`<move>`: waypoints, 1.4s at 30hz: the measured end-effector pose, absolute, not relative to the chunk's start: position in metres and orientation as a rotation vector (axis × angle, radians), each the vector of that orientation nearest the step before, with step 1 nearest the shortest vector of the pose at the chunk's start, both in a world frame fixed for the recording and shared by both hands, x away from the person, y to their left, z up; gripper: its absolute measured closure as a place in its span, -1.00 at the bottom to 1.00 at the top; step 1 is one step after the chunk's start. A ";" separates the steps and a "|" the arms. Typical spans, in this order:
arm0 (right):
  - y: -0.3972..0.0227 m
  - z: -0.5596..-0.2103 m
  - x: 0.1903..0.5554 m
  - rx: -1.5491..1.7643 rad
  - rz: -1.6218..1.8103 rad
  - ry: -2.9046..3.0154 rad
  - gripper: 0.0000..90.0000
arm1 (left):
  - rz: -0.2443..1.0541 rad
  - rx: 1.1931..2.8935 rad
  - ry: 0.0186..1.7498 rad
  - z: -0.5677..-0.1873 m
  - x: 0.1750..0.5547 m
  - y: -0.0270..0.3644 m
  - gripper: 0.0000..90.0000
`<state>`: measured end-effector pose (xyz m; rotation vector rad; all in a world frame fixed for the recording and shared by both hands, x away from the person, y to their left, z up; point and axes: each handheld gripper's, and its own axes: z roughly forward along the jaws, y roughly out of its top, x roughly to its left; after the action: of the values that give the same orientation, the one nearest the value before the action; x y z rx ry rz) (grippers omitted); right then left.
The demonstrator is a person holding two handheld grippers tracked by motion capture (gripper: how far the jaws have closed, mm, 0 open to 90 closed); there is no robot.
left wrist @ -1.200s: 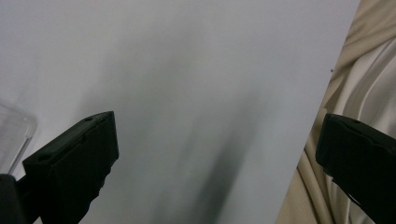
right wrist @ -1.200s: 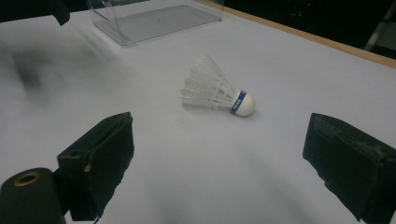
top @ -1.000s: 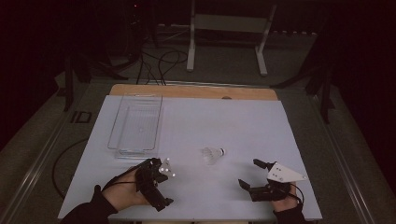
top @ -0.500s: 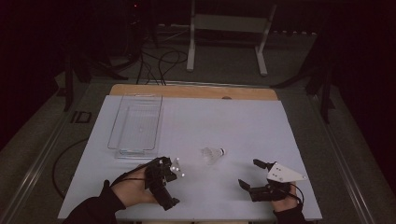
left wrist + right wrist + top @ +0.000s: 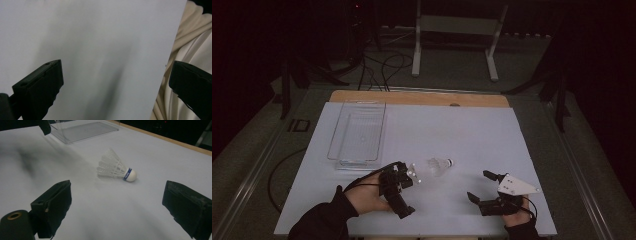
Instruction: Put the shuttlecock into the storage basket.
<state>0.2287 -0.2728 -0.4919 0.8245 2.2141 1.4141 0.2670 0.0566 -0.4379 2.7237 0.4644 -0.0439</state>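
Left gripper [image 5: 396, 186] has been sliding rightward toward the shuttlecock [image 5: 440, 165].
You're holding both claws wide open and empty; the shuttlecock is lying upper right of the left gripper, cork pointing right, nearer than the right gripper [image 5: 486, 187].

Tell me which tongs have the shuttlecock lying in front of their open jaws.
The right tongs: the shuttlecock lies on its side just beyond their spread jaws. The left tongs, also open, face only bare white table and cream cloth.
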 end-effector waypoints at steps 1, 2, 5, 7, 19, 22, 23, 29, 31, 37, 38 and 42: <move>-0.273 -0.492 0.229 0.823 1.413 2.212 -0.81 | -0.041 2.728 0.458 -0.438 0.268 0.055 -1.00; -0.273 -0.492 0.229 0.822 1.413 2.213 -0.81 | -0.039 2.733 0.451 -0.437 0.269 0.052 -1.00; -0.273 -0.492 0.229 0.824 1.415 2.212 -0.81 | -0.043 2.727 0.451 -0.436 0.273 0.047 -0.98; -0.272 -0.492 0.229 0.826 1.414 2.215 -0.81 | -0.049 2.723 0.454 -0.435 0.276 0.044 -0.98; -0.272 -0.492 0.228 0.827 1.410 2.218 -0.81 | -0.069 2.724 0.447 -0.438 0.289 0.026 -0.97; -0.272 -0.492 0.229 0.825 1.412 2.216 -0.81 | -0.071 2.727 0.447 -0.439 0.292 0.021 -0.97; -0.273 -0.492 0.229 0.823 1.412 2.215 -0.81 | -0.074 2.726 0.452 -0.439 0.293 0.020 -0.97; -0.273 -0.492 0.229 0.820 1.412 2.210 -0.81 | -0.088 2.715 0.460 -0.442 0.300 0.013 -0.97; -0.273 -0.492 0.229 0.818 1.411 2.209 -0.81 | -0.082 2.713 0.464 -0.442 0.302 0.011 -0.97; -0.272 -0.492 0.228 0.822 1.406 2.212 -0.81 | -0.083 2.703 0.482 -0.444 0.312 0.003 -0.97; -0.272 -0.492 0.228 0.822 1.406 2.212 -0.81 | -0.086 2.703 0.483 -0.444 0.313 0.002 -0.97; -0.273 -0.492 0.229 0.820 1.407 2.214 -0.81 | -0.096 2.697 0.493 -0.446 0.317 -0.002 -0.94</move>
<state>0.2288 -0.2726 -0.4918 0.8202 2.2139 1.4074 0.3166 -0.0018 -0.4462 2.6970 0.4933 -0.0959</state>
